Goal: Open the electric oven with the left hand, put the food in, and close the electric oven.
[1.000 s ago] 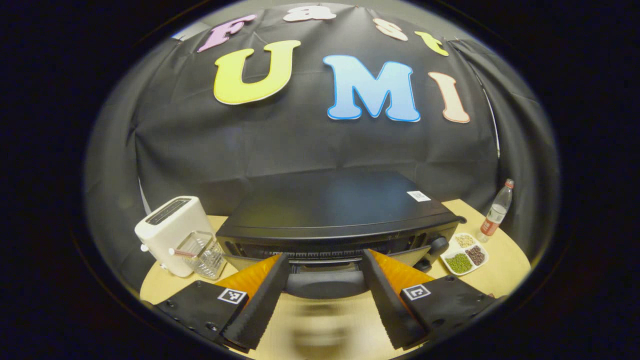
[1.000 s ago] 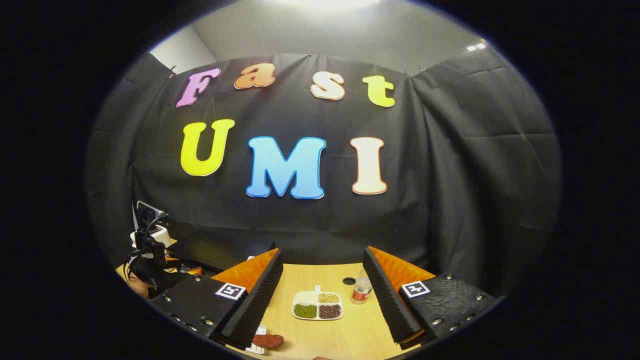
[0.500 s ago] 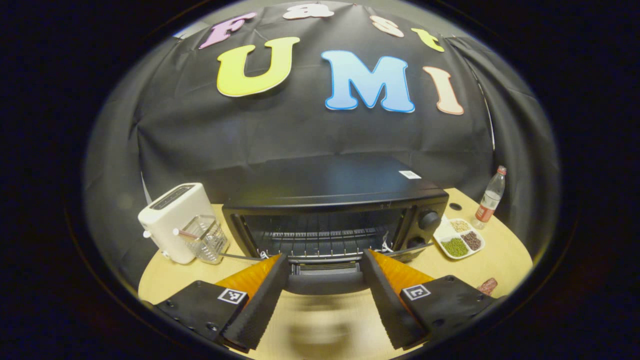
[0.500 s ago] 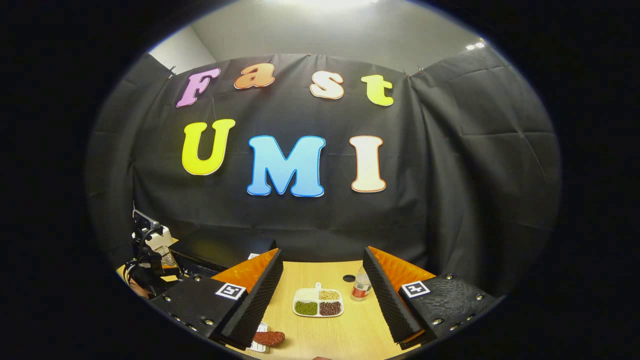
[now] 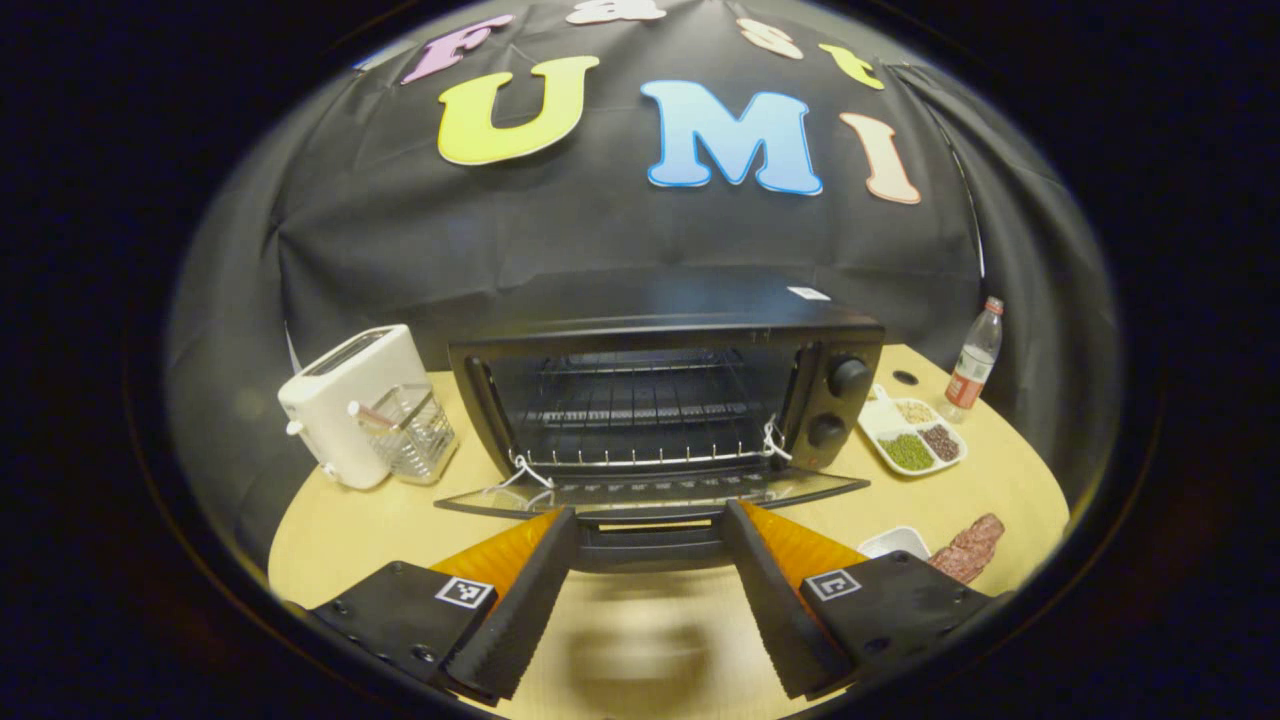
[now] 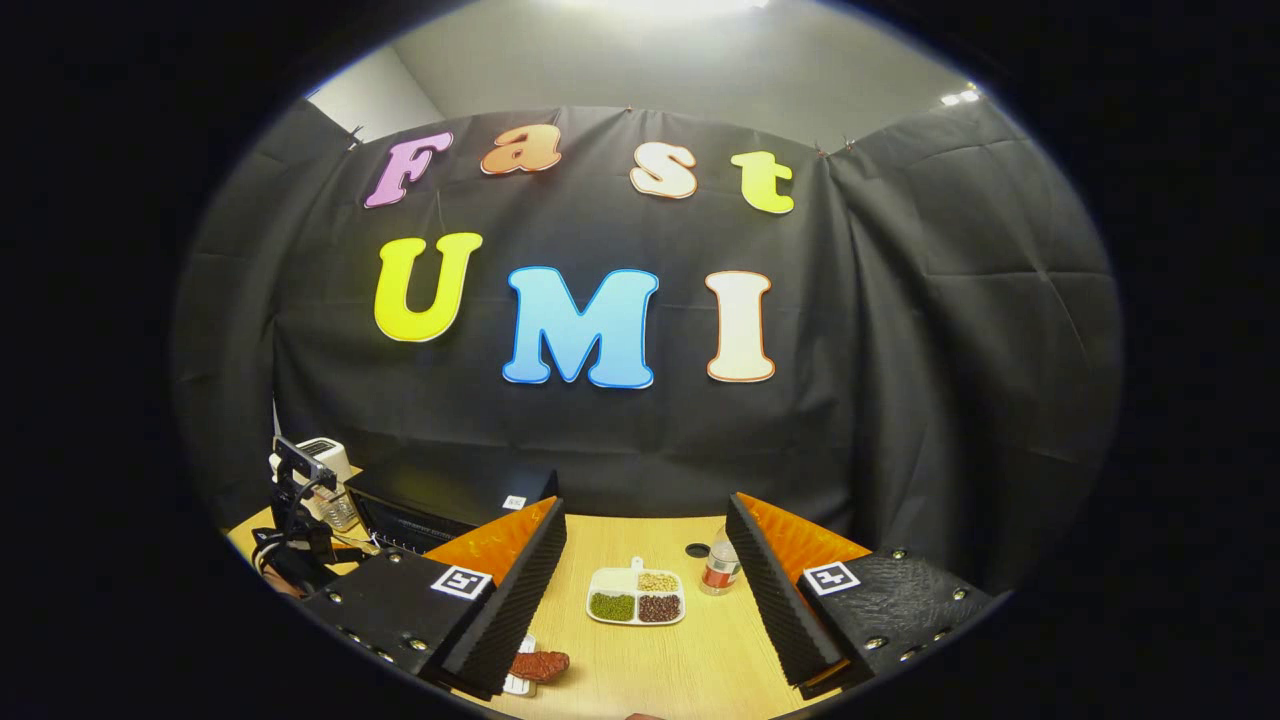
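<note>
On the far left of the table (image 5: 360,520) we saw a white toaster (image 5: 340,400) with a clear wire-lined container (image 5: 405,435) just beside it; neither belongs to the job. Next came the electric oven (image 5: 665,340), and here we judged the first step nearly complete: its door (image 5: 650,490) lay folded down almost flat, and the wire rack (image 5: 640,410) inside was bare. The door handle (image 5: 650,545) sat between the fingers of the left gripper (image 5: 648,600), whose jaws were spread wide; whether either finger touched the handle, we could not tell. To the right stood a divided dish of beans (image 5: 912,443) and a bottle (image 5: 972,362), both well apart from the oven mouth. Nearest the right edge lay the food (image 5: 968,550), a reddish-brown piece resting by a small white dish (image 5: 893,542), untouched. In the right gripper view, the right gripper (image 6: 645,595) hung above the table with jaws wide and empty, the food (image 6: 538,664) low by its left finger. So, by our reading, loading the food and closing the door were both left.
</note>
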`<act>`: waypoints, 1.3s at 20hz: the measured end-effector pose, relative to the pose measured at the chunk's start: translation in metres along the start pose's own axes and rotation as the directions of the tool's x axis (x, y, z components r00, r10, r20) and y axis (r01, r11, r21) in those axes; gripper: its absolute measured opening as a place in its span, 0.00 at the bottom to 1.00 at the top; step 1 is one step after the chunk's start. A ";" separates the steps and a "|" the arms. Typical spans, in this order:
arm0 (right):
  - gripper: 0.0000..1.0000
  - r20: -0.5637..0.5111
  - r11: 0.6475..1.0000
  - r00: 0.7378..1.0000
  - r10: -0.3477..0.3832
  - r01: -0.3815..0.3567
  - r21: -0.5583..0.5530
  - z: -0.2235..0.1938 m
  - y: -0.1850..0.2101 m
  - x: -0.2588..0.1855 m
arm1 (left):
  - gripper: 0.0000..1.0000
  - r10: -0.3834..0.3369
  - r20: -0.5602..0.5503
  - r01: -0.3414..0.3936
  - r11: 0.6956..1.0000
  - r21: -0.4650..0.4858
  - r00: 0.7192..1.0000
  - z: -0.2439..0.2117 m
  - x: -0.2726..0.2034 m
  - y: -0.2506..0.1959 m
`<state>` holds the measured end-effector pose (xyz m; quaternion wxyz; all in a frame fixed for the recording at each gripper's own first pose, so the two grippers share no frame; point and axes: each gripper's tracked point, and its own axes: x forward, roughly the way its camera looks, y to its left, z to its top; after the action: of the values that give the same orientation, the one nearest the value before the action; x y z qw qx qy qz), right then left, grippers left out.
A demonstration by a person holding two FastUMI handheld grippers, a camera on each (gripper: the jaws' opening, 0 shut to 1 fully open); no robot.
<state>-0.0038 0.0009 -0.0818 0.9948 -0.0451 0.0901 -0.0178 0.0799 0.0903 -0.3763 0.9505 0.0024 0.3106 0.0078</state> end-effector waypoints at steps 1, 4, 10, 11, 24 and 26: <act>0.97 0.001 1.000 1.000 0.000 0.000 -0.002 0.001 0.000 -0.002 | 1.00 -0.003 -0.011 0.003 1.000 -0.004 1.000 -0.007 -0.001 -0.001; 0.97 0.000 1.000 1.000 0.003 -0.003 -0.009 -0.001 -0.001 -0.008 | 0.97 -0.005 -0.046 0.005 1.000 -0.012 0.999 -0.024 -0.002 -0.001; 0.97 -0.036 1.000 0.999 0.022 -0.022 -0.022 -0.016 0.002 -0.015 | 0.97 0.003 -0.087 -0.006 0.999 -0.036 0.996 -0.050 -0.010 0.002; 0.97 -0.044 0.999 0.999 0.027 -0.028 -0.024 -0.020 0.002 -0.015 | 0.97 0.004 -0.075 -0.007 0.999 -0.046 0.997 -0.046 -0.014 0.002; 0.97 -0.337 0.955 0.894 0.294 -0.264 0.133 -0.127 0.043 0.009 | 0.97 0.095 0.221 -0.070 0.990 -0.119 0.971 0.081 -0.125 0.022; 0.98 -0.400 0.938 0.849 0.346 -0.300 0.176 -0.155 0.049 0.011 | 0.97 0.116 0.295 -0.083 0.989 -0.124 0.948 0.113 -0.155 0.024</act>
<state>-0.0195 0.0357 -0.2404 0.9407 0.0288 0.3095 0.1357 0.0212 0.1120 -0.1929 0.9838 -0.0329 0.1607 0.0725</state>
